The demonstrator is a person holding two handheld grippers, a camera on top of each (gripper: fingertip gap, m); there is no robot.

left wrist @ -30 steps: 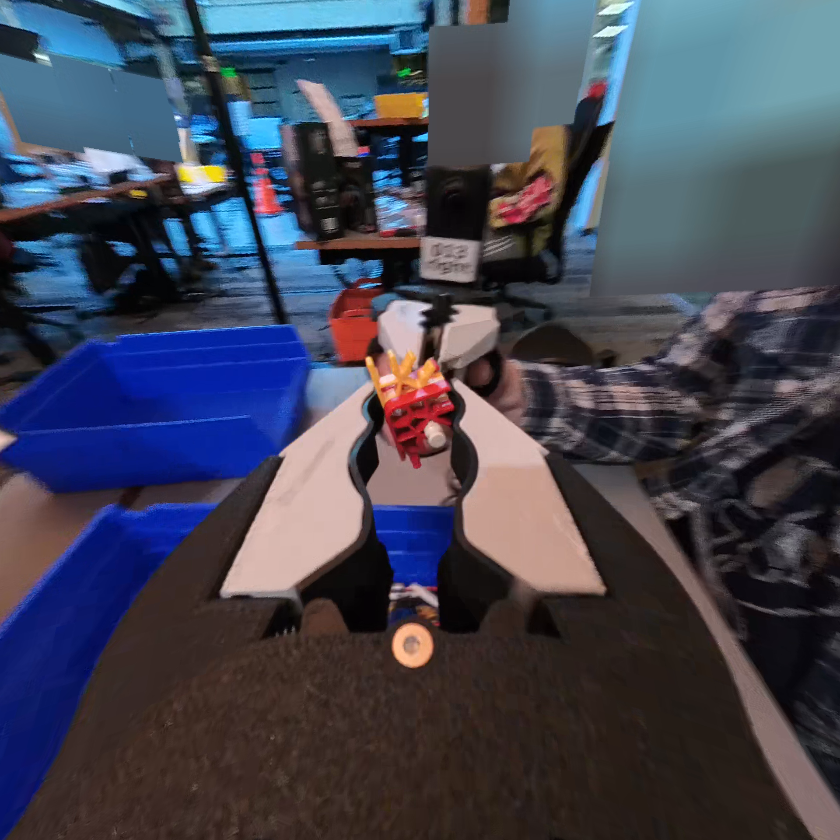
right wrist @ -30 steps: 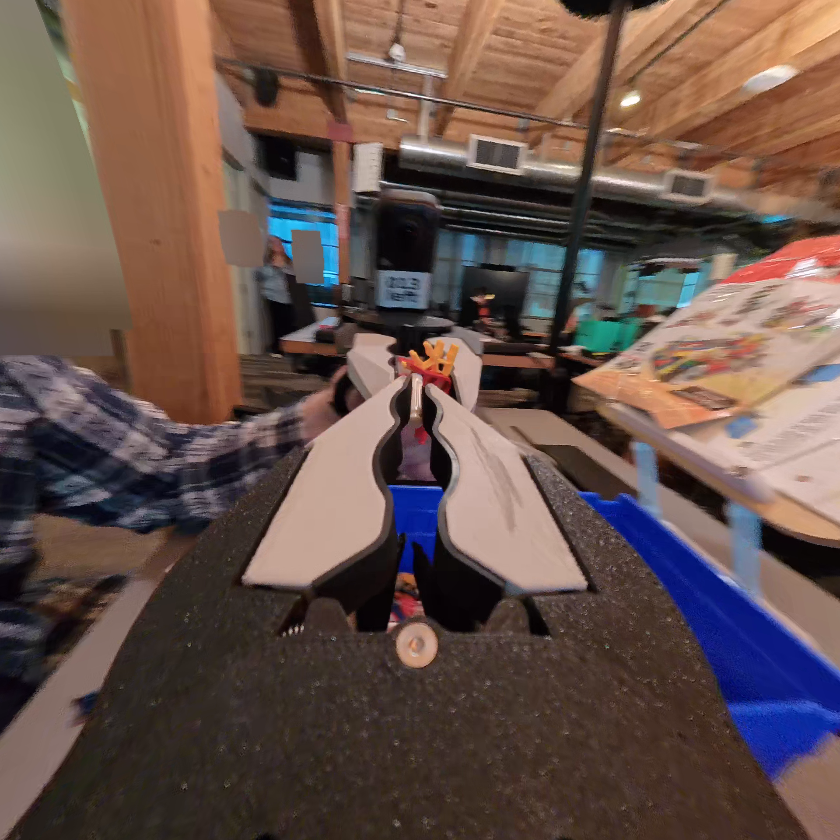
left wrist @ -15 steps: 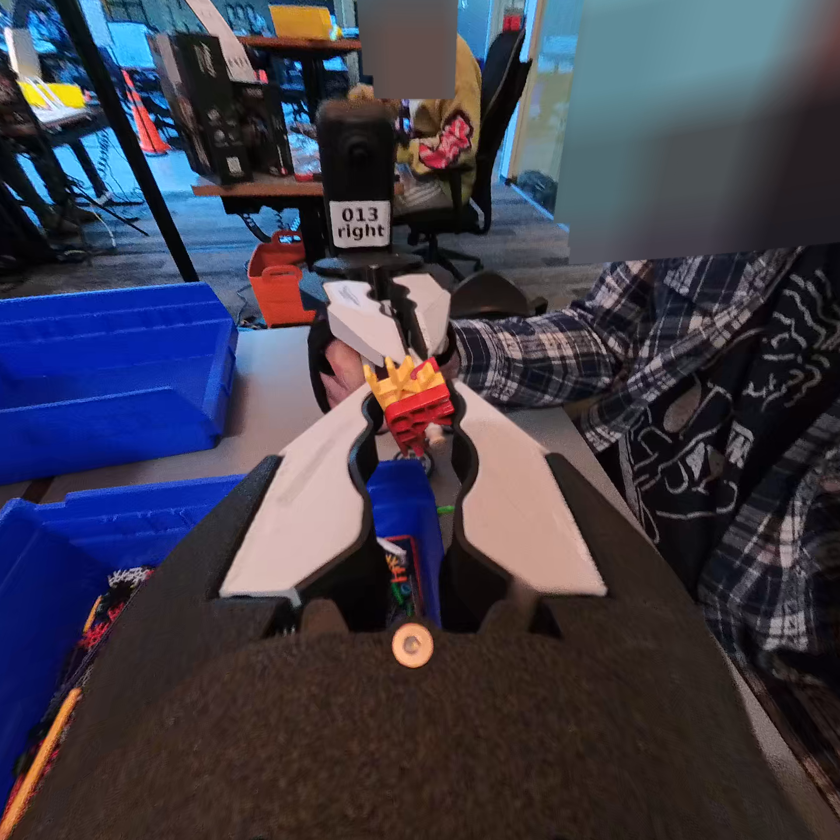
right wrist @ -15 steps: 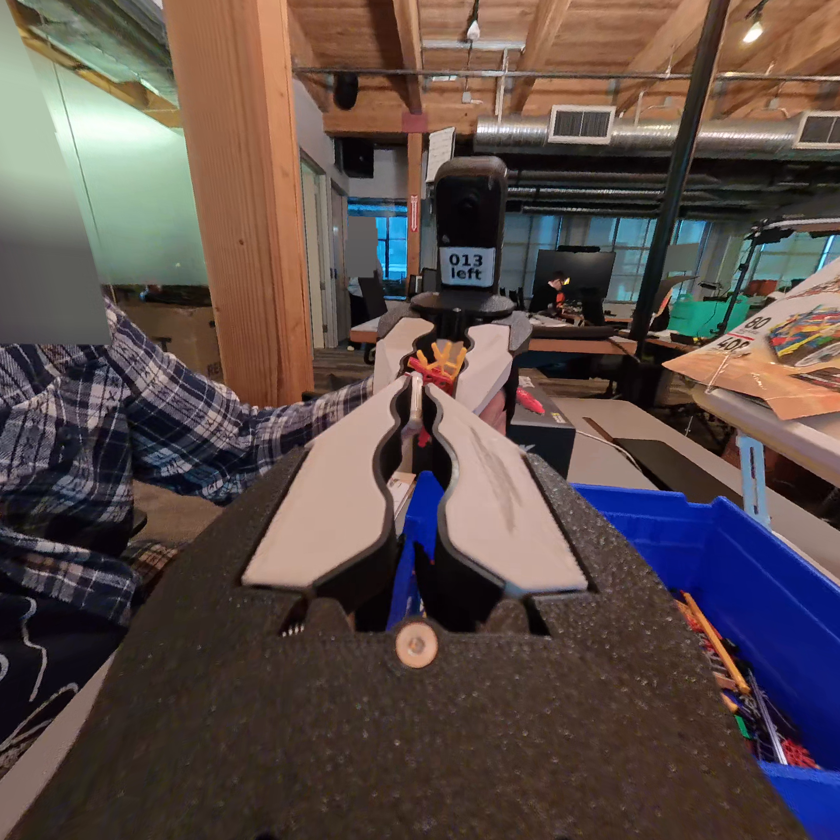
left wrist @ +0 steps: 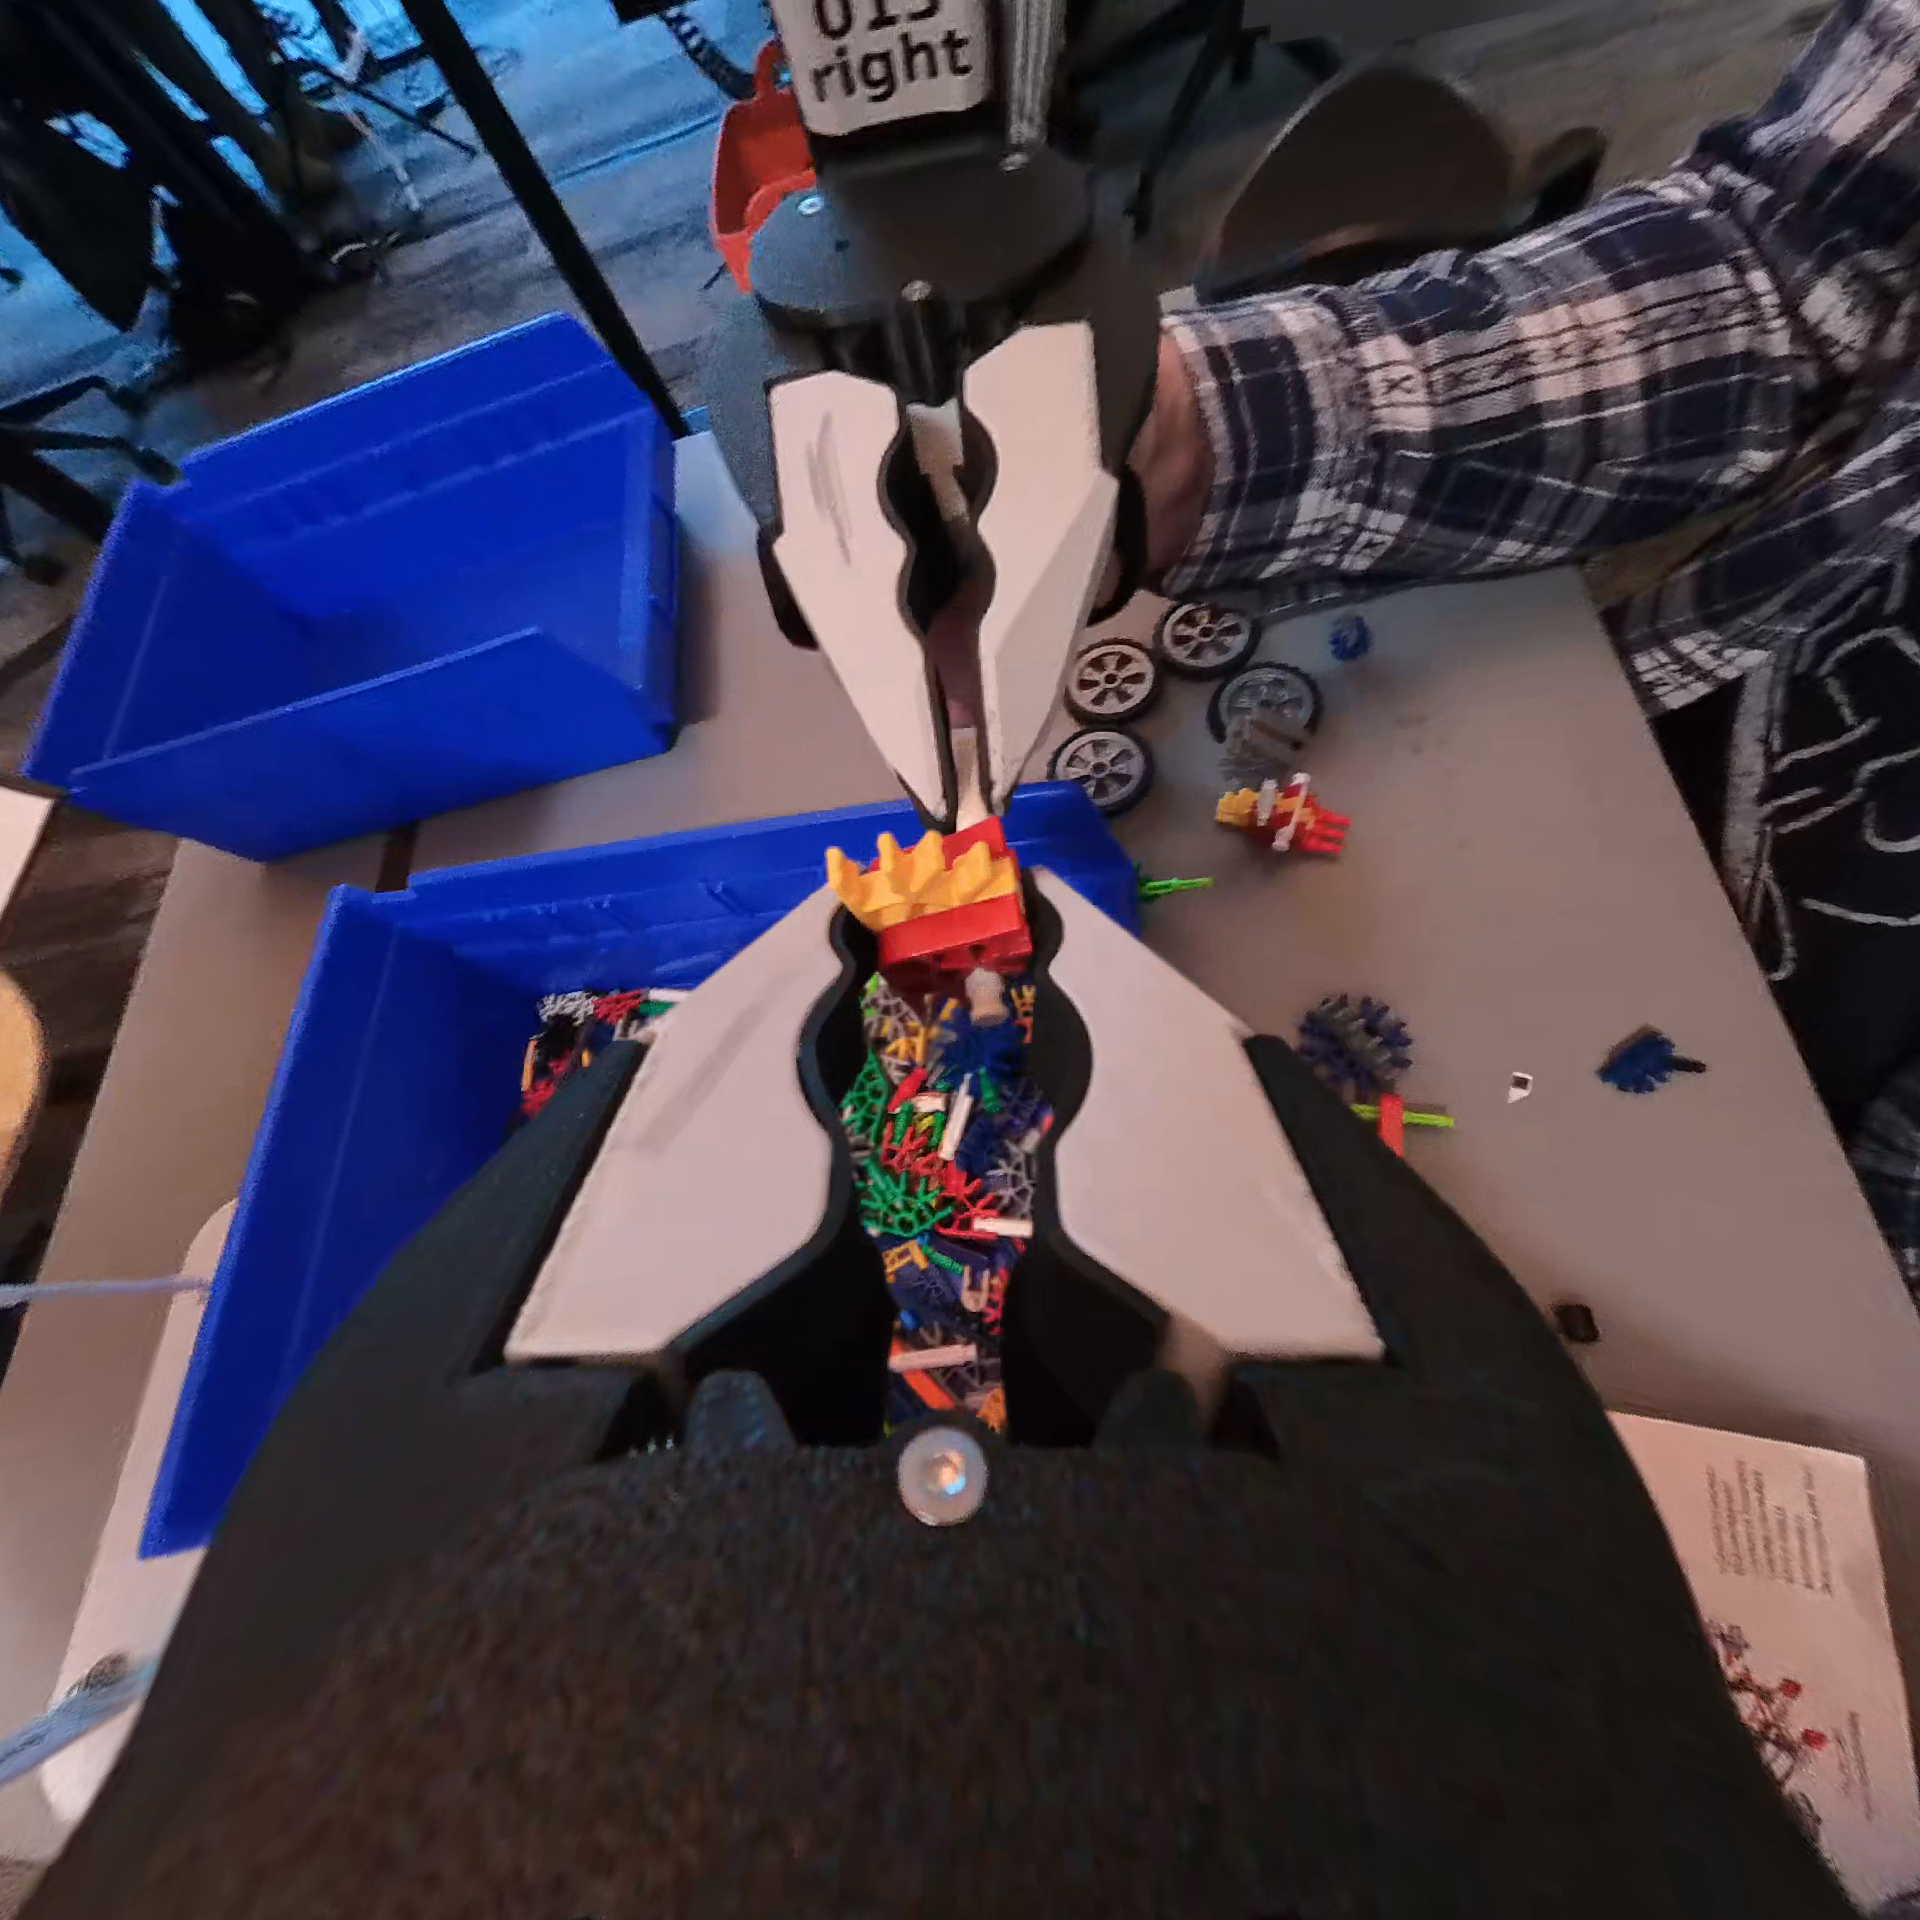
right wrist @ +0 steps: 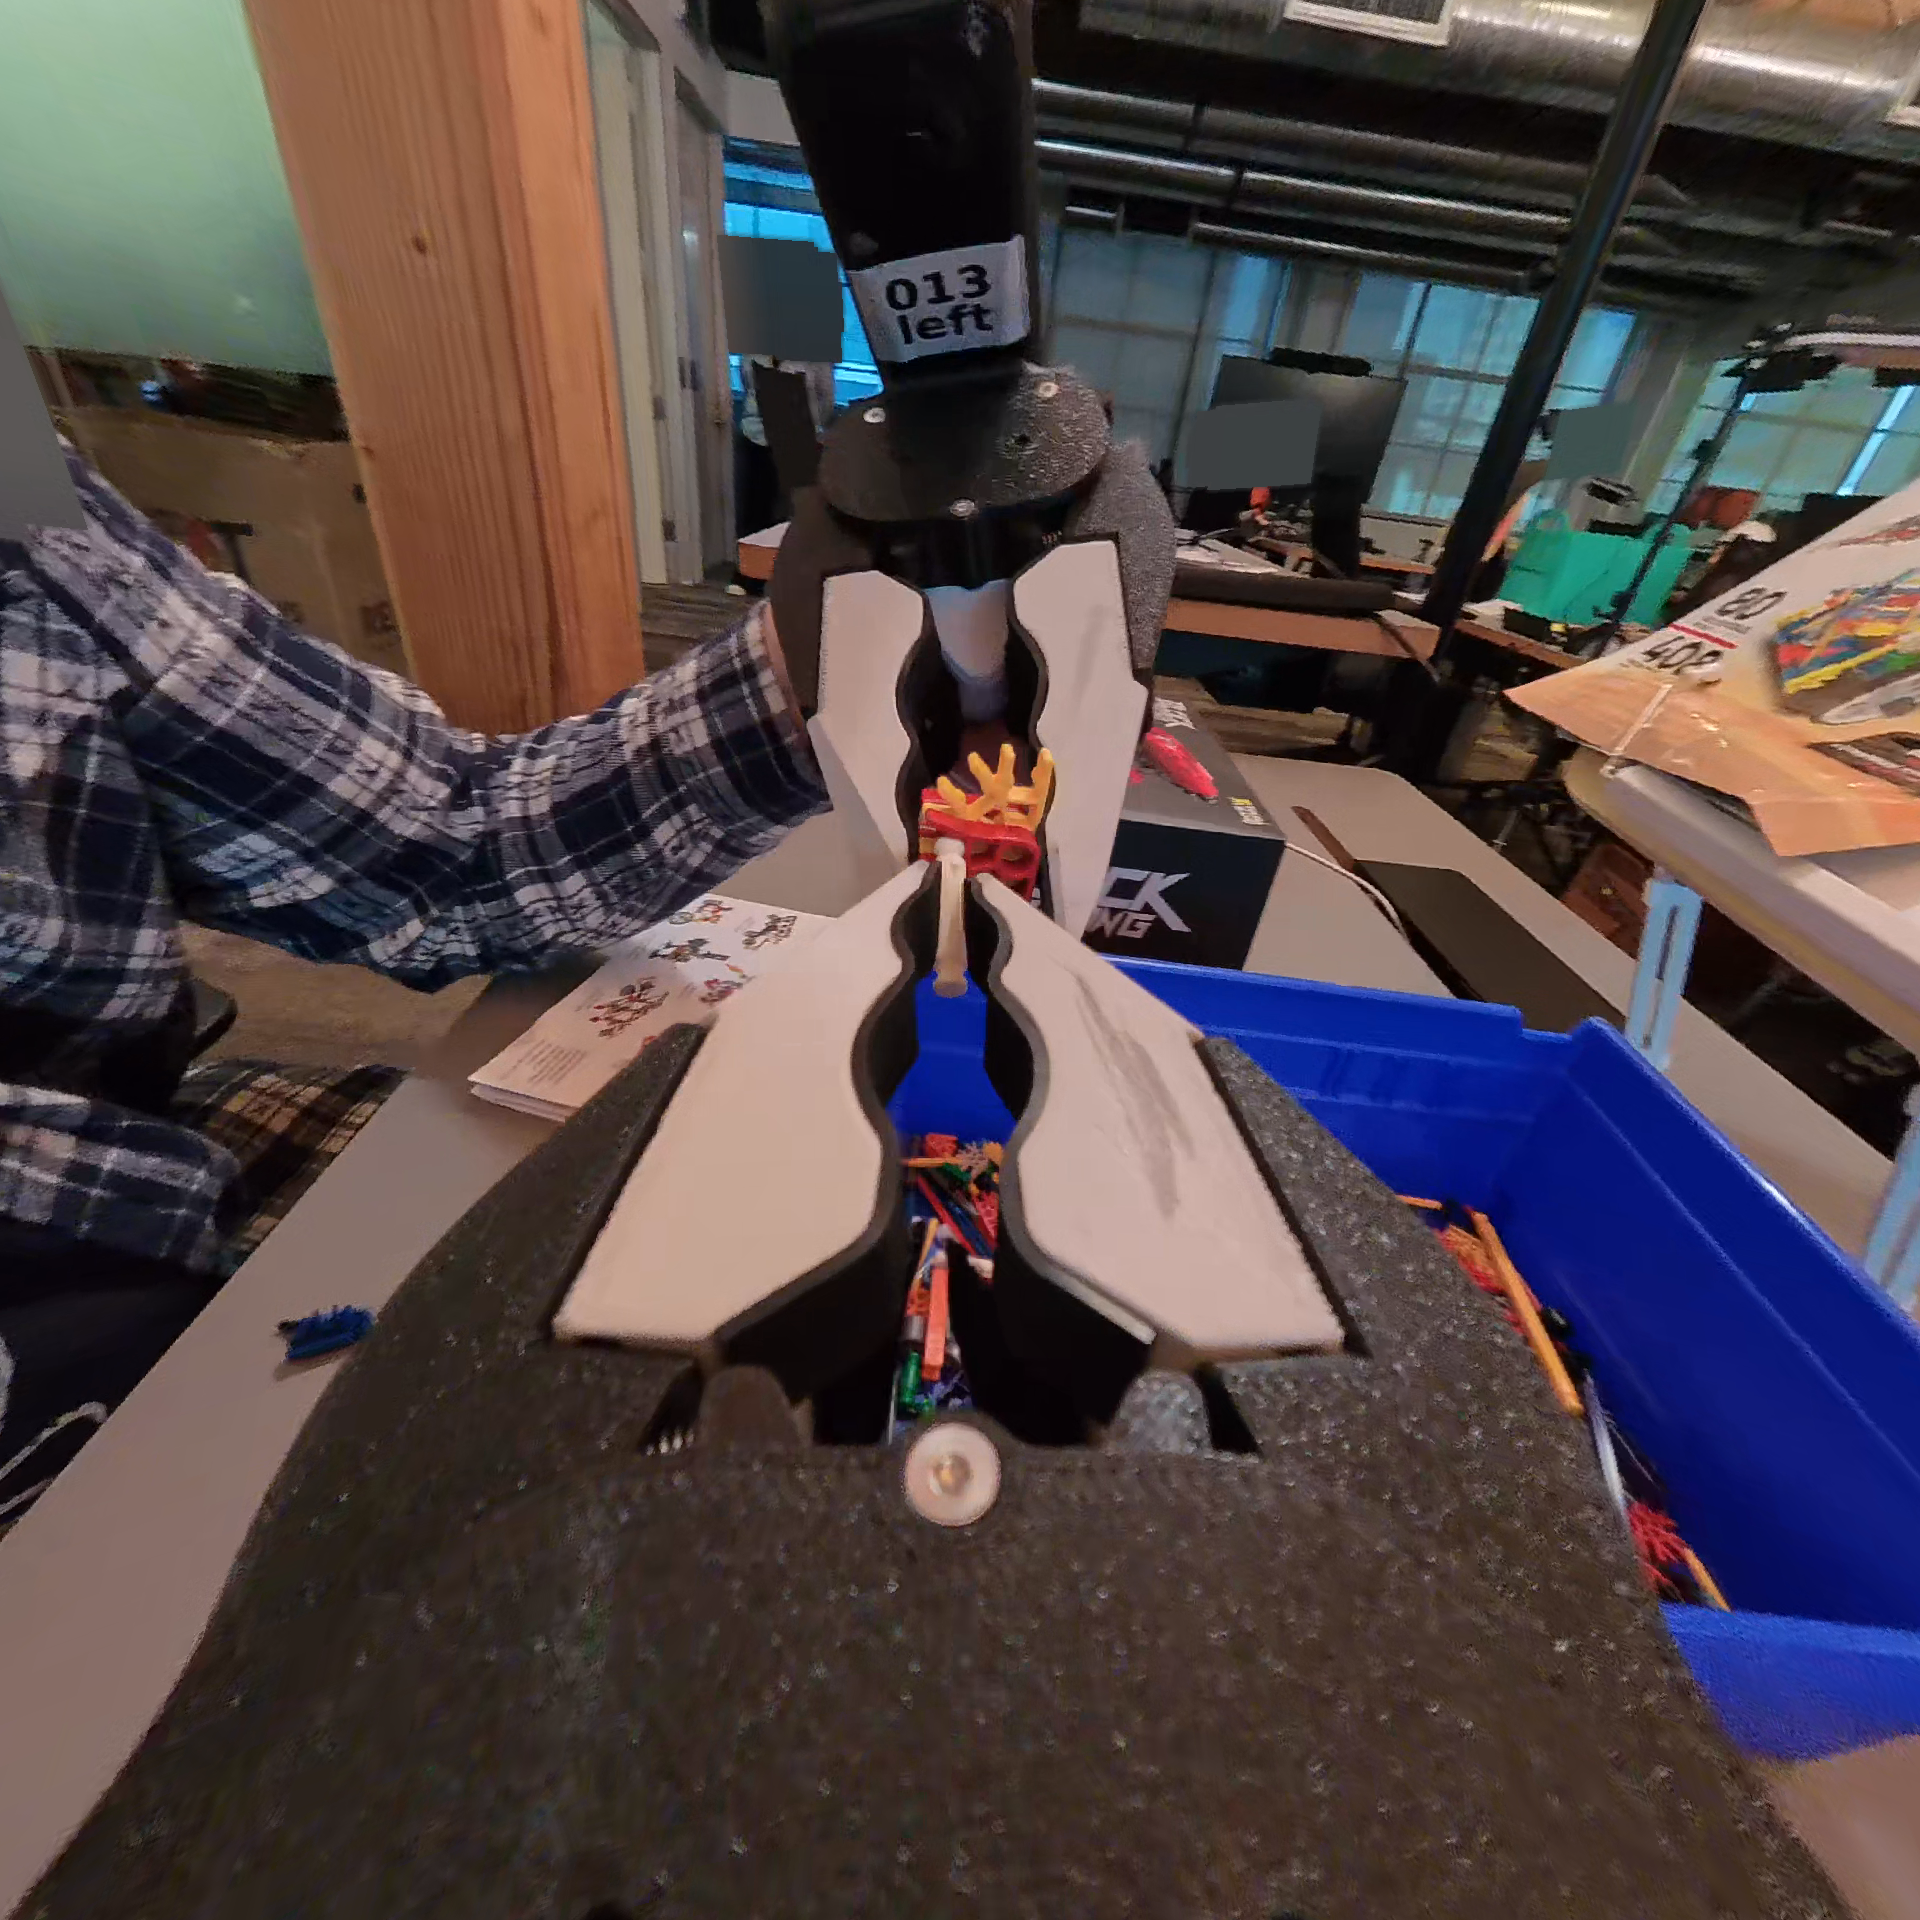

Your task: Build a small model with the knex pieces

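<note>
Jaws on left gripper point(left wrist: 940, 904) are narrow, pinching a red-and-yellow block cluster point(left wrist: 951, 914) above the far rim of the parts bin point(left wrist: 623, 894). Right gripper point(right wrist: 948, 883) jaws are nearly closed on a white rod point(right wrist: 948, 925); the rod's end meets the cluster's red part.

Behind-left of the parts bin: second blue bin point(left wrist: 364, 623), close to it. Right of the bin's far corner: wheels point(left wrist: 1112, 681) and a small built piece point(left wrist: 1283, 816). Bare table beyond them. Booklet point(left wrist: 1787, 1621) lies right of the bin, nearer.
</note>
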